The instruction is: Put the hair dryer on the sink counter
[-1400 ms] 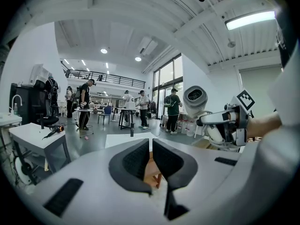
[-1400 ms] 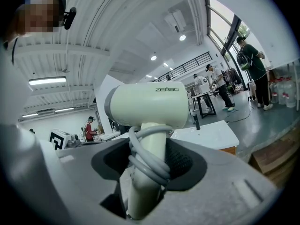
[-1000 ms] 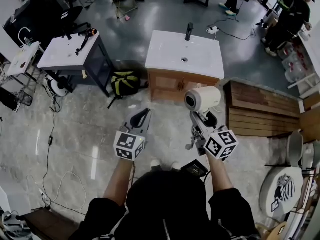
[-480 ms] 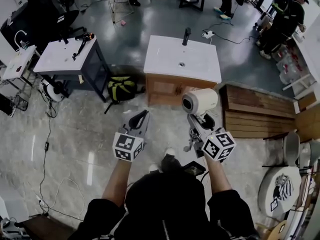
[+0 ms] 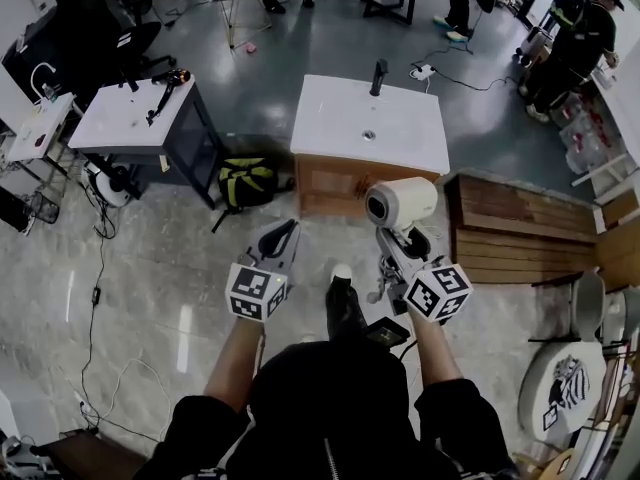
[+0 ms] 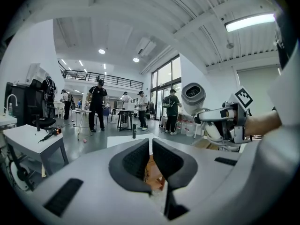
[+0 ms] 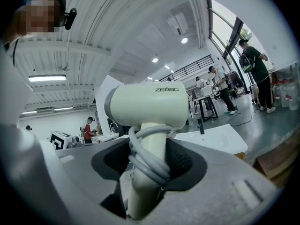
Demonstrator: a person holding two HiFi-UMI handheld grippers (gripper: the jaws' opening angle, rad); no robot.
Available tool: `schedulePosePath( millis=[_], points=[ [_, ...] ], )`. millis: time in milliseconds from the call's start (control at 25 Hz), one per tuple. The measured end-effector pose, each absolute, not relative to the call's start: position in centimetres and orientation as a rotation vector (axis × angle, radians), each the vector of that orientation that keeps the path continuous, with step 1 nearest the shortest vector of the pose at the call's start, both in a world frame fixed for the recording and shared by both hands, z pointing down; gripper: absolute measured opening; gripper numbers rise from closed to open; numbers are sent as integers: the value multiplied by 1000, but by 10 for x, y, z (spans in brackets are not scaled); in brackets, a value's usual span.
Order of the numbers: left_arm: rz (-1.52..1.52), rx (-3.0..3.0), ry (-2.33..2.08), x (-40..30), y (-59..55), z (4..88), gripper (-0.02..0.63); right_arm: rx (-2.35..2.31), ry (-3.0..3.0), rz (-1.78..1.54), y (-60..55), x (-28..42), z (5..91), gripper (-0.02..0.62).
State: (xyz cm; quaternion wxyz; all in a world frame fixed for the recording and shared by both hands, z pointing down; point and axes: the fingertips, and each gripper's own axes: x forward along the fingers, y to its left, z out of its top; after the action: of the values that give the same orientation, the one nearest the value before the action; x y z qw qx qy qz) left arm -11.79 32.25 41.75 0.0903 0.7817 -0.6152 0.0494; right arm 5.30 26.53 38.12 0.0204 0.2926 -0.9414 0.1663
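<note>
A cream hair dryer (image 5: 402, 203) stands upright in my right gripper (image 5: 405, 240), nozzle end facing the head camera. In the right gripper view the jaws are shut on the hair dryer's handle (image 7: 149, 172), which has its grey cord wound around it, and the barrel (image 7: 150, 107) sits above. The white sink counter (image 5: 370, 123) with a black faucet (image 5: 378, 68) stands on a wooden cabinet just ahead of both grippers; it also shows as the sink counter (image 7: 215, 137) behind the dryer. My left gripper (image 5: 280, 240) is held level beside the right one, its pads (image 6: 140, 158) together with nothing between.
A grey table (image 5: 120, 118) with a tool on it stands at the left, with a yellow-black backpack (image 5: 248, 180) on the floor beside it. A wooden platform (image 5: 520, 228) lies to the right of the sink. People stand at the back. Cables run across the floor at the left.
The person's shoe has come forward between the grippers and the sink counter sits a little nearer. Both grippers keep the same posture, and the right one still holds the dryer.
</note>
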Motion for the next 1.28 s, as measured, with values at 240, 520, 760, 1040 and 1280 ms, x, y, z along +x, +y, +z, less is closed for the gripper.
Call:
schedulePosePath(
  millis=[240, 520, 760, 1040, 1280],
  points=[
    [160, 2323, -1828, -126, 281, 421, 31, 904, -2914, 519, 224, 42, 389, 216],
    [177, 2298, -1830, -144, 229, 424, 31, 893, -2905, 533, 167, 25, 391, 216],
    [182, 2250, -1850, -155, 183, 429, 31, 847, -2893, 557, 112, 11, 397, 216],
    [203, 2173, -1886, -179, 131, 433, 31, 794, -2892, 582, 43, -12, 398, 216],
    [209, 2126, -1912, -192, 92, 435, 31, 753, -2887, 581, -3, -29, 401, 216]
  ],
)
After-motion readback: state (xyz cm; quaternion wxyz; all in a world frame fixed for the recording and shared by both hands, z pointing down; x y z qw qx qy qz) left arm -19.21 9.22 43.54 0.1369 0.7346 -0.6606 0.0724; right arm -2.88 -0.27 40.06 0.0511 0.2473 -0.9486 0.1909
